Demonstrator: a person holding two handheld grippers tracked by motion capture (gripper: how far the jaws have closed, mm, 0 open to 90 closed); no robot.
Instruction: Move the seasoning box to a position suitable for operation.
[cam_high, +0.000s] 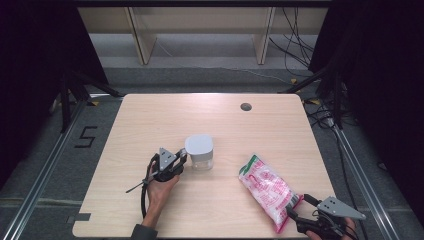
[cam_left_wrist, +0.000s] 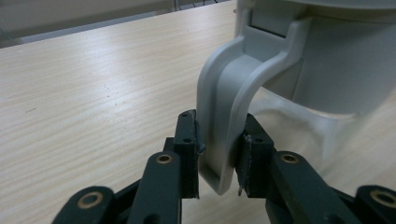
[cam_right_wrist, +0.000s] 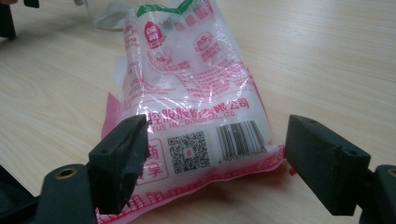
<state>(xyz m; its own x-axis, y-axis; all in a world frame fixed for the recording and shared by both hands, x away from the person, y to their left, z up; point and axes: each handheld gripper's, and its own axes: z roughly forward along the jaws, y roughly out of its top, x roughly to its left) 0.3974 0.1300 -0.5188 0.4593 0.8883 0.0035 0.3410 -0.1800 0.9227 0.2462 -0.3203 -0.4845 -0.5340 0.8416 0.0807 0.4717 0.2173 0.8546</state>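
Note:
A clear jug (cam_high: 199, 150) with a grey lid stands at the middle of the wooden table (cam_high: 210, 115). Its grey handle (cam_left_wrist: 224, 116) points toward my left gripper (cam_high: 181, 159), whose two pads rest against the handle's lower end on either side. Seen from the left gripper view, that gripper (cam_left_wrist: 219, 147) is shut on the handle. A clear bag with pink print (cam_high: 267, 190) lies flat at the front right. My right gripper (cam_high: 296, 211) stands open at the bag's near end. In the right gripper view, the barcode end of the bag (cam_right_wrist: 191, 102) sits between the wide-apart jaws of that gripper (cam_right_wrist: 217, 154), untouched.
A dark round grommet (cam_high: 245, 106) sits near the table's far edge. Beyond the table are pale wooden shelf legs (cam_high: 142, 40) and loose cables (cam_high: 295, 45) on the floor. Black stands (cam_high: 67, 95) flank both sides. Bare tabletop lies behind the jug.

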